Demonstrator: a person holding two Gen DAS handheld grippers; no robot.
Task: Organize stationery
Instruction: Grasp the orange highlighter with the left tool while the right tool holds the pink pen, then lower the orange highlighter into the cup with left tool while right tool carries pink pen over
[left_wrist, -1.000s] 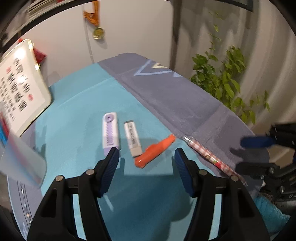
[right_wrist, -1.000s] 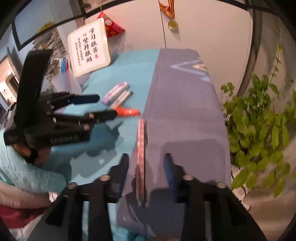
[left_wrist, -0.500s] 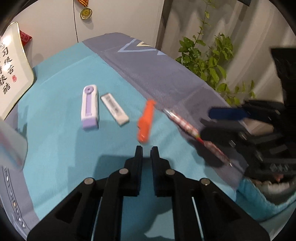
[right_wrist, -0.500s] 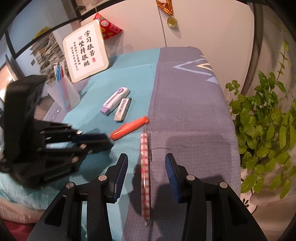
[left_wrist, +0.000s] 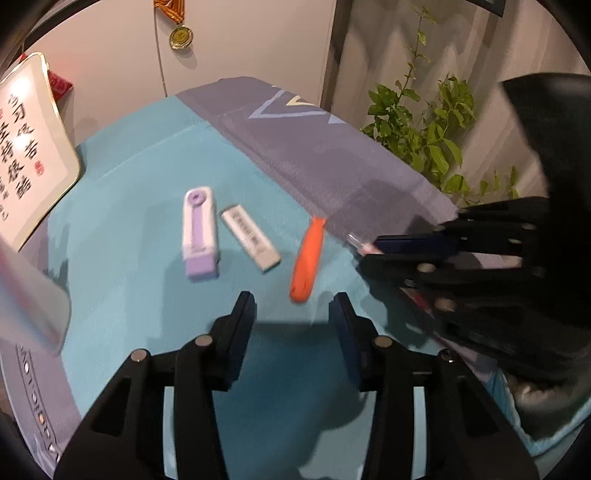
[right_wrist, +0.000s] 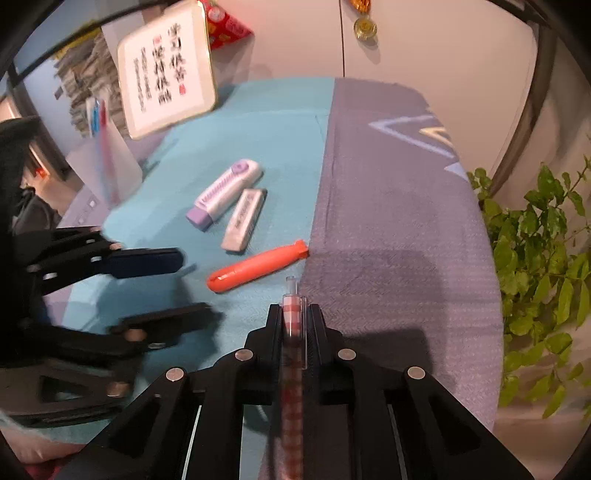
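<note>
My right gripper (right_wrist: 293, 314) is shut on a red-and-white checked pen (right_wrist: 292, 325) that lies along its fingers; in the left wrist view only the pen's tip (left_wrist: 356, 242) shows past that gripper (left_wrist: 376, 251). My left gripper (left_wrist: 293, 302) is open and empty just short of an orange pen (left_wrist: 308, 260), which also shows in the right wrist view (right_wrist: 256, 266). A purple-and-white correction tape (left_wrist: 199, 232) and a white eraser (left_wrist: 251, 238) lie side by side on the teal cloth (left_wrist: 140, 206).
A framed calligraphy sign (right_wrist: 168, 66) stands at the back left. A translucent pen cup (right_wrist: 105, 155) with pens stands beside it. A leafy plant (right_wrist: 546, 258) hangs off the table's right edge. The cloth's right part is grey-purple (right_wrist: 399, 206).
My right gripper has closed on the checked pen, which lay free between its open fingers before. My left gripper shut half a second ago and has opened again near the orange pen.
</note>
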